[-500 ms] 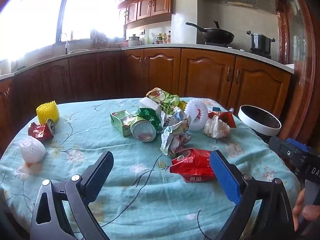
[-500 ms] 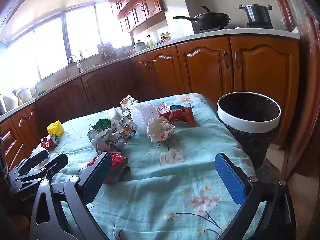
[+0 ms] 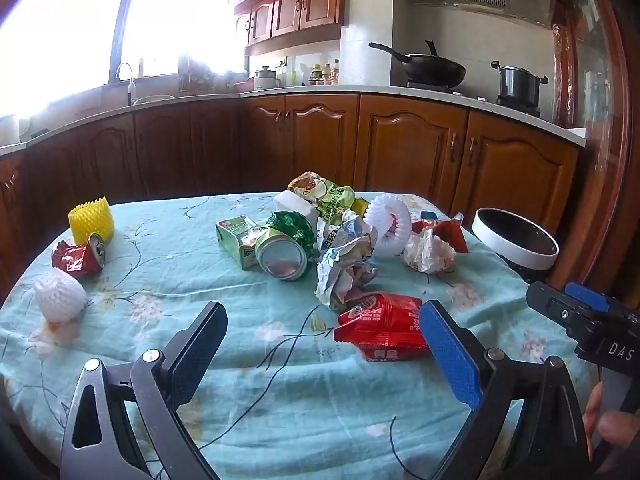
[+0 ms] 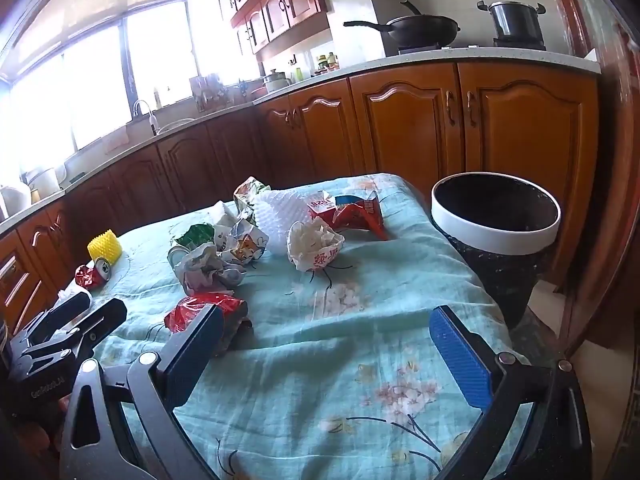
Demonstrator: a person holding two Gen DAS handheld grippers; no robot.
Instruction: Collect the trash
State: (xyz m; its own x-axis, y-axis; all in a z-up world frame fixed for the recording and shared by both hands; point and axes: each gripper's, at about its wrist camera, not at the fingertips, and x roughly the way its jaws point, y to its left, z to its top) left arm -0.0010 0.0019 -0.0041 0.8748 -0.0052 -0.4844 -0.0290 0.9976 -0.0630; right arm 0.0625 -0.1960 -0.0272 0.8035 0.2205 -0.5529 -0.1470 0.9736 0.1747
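Both of your claws stand wide apart and hold nothing: the left gripper [image 3: 324, 344] hovers over the near cloth, the right gripper [image 4: 324, 340] likewise. Take the bin [image 4: 496, 220] as your landmark; it stands off the table's far right corner, open and white-rimmed, and none of the trash is in it yet. The red snack packet [image 3: 380, 330] lies nearest you, well to the bin's left, touching the crumpled foil wrapper [image 3: 346, 270] behind it. Beyond that sit the green can [image 3: 282, 254] and green carton [image 3: 236, 236], further left of the bin. The white paper wad [image 4: 316, 248] and torn red carton [image 4: 352, 210] lie closest to the bin. The crushed red can [image 3: 78, 256] and yellow foam net [image 3: 91, 220] are farthest from it (easy to forget).

The likely slips: pinching the tablecloth [image 4: 340, 360] together with the flat packet and dragging the heap, or the round can rolling off when nudged.
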